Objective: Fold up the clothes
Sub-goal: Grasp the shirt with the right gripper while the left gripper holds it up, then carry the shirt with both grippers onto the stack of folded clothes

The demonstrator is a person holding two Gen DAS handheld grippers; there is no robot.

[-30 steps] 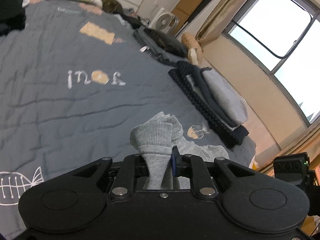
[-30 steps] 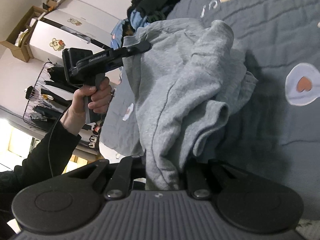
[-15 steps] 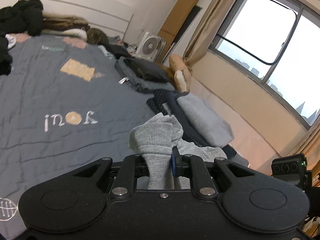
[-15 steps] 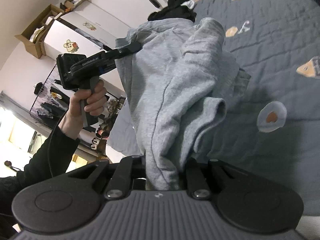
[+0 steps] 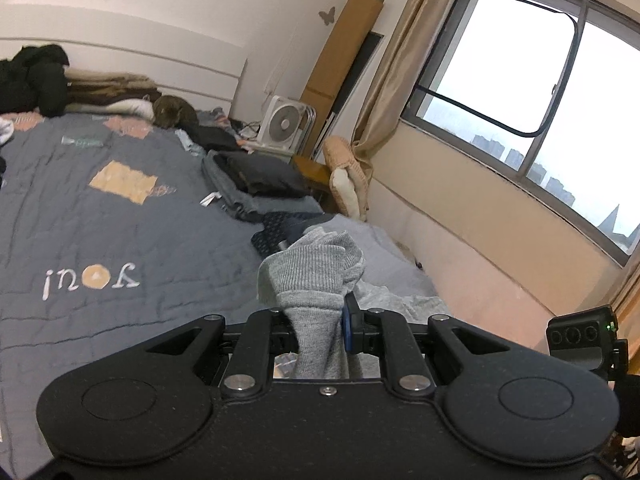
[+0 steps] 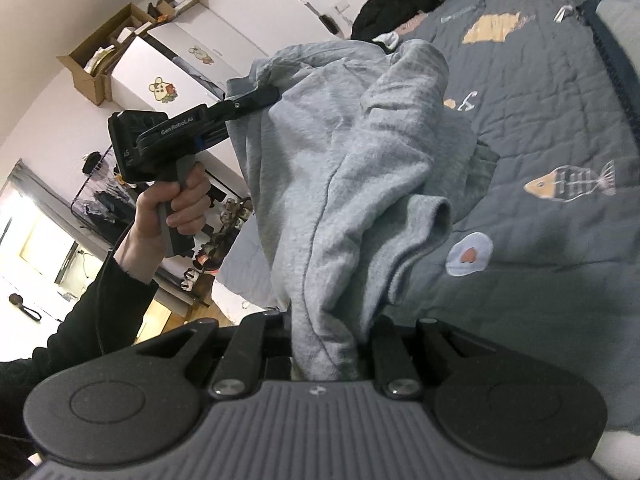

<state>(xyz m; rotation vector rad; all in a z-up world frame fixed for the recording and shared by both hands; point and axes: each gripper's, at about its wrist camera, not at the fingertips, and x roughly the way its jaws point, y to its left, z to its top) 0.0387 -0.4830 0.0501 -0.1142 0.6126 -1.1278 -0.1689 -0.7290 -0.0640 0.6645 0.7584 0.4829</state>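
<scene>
Pretty lived-in bedroom. Big bed point(image 5: 120, 216) with a grey quilt covered in patches, little fish and some lettering. Wide window point(image 5: 532, 92) on the right letting in flat grey daylight, beige curtain point(image 5: 384, 96) bunched beside it. White box fan point(image 5: 282, 124) near the corner, tall brown board point(image 5: 340, 76) leaning on the wall. Other side has a white cabinet point(image 6: 160, 80) with cardboard boxes point(image 6: 108, 56) on top.

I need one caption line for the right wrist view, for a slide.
Both tools, left tool and right tool, hold a grey sweatshirt lifted above the grey quilt.
</scene>
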